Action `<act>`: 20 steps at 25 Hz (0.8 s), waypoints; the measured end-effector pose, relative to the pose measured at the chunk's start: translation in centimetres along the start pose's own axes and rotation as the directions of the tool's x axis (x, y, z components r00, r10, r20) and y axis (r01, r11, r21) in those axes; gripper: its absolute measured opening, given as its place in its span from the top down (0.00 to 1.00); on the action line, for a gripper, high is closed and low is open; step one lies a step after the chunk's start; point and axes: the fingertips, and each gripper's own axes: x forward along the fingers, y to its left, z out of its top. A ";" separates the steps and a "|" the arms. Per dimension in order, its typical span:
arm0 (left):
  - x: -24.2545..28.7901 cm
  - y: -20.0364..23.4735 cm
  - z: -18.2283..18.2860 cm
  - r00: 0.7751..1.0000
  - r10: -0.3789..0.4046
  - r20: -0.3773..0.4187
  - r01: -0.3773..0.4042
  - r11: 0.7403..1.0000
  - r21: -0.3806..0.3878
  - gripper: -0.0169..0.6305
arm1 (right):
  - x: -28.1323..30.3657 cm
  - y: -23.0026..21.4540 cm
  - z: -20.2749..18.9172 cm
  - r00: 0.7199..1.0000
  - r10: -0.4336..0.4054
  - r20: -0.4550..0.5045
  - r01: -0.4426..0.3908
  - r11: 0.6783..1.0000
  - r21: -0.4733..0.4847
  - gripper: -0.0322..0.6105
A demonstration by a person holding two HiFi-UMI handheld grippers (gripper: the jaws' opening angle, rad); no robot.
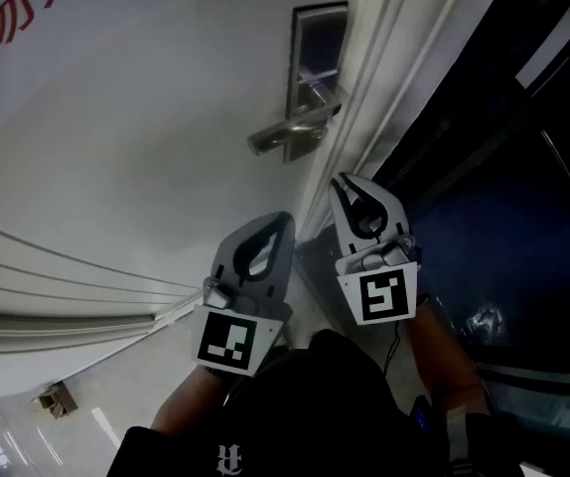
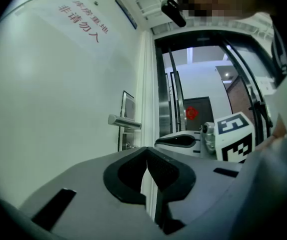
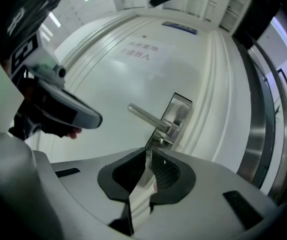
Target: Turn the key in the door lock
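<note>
Door lock (image 1: 317, 48): a metal plate set at the door's (image 1: 146, 147) closing edge, toward 12 o'clock in the head view, with a lever handle (image 1: 285, 135) projecting toward 8 o'clock from its lower half. The key itself cannot be made out in any view; a small fitting shows on the plate just below the handle in the left gripper view, too small to identify. Right gripper (image 1: 340, 179): jaws brought together, nothing between them, tip standing near the plate at about its 5 o'clock, not touching it. In its own view the right gripper (image 3: 148, 153) points at the lower end of the plate (image 3: 178, 111), beneath the handle (image 3: 146, 116). Left gripper (image 1: 283, 219): jaws also together and empty, lying further off at about 6 o'clock of the plate, beside the right one. Its own view confirms the left gripper (image 2: 146, 151) is aimed at the door edge, with the plate (image 2: 128, 106) at 11 o'clock. Assessment: the task is at the approach step; no contact with lock or key has been made. The next move calls for the right gripper's jaws to part, close in under the handle, seat squarely on the key head, then rotate about the key's axis without fouling the lever.
</note>
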 end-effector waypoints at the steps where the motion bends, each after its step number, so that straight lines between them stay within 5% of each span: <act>1: 0.3 0.3 -0.1 1.000 0.002 -0.006 -0.002 1.000 -0.002 0.96 | 1.1 -0.3 0.0 1.000 -0.013 0.007 0.014 0.996 -0.087 0.92; 6: 2.0 2.2 -0.3 0.999 0.027 -0.023 -0.027 1.000 -0.002 0.96 | 5.7 -1.4 -0.7 0.999 -0.049 0.016 0.051 0.884 -0.464 0.82; 11: 2.9 3.0 0.3 0.998 0.054 -0.011 -0.053 0.998 0.026 0.96 | 8.5 -1.4 -1.4 0.998 -0.062 0.031 0.067 0.771 -0.633 0.80; 15: 3.5 3.0 0.5 0.998 0.057 -0.011 -0.056 0.998 0.037 0.96 | 9.4 -1.5 -1.7 0.996 -0.081 0.031 0.081 0.754 -0.652 0.80; 20: 4.1 3.3 0.1 0.998 0.062 -0.029 -0.061 0.998 0.035 0.96 | 9.8 -1.5 -1.6 0.992 -0.117 0.043 0.119 0.795 -0.595 0.88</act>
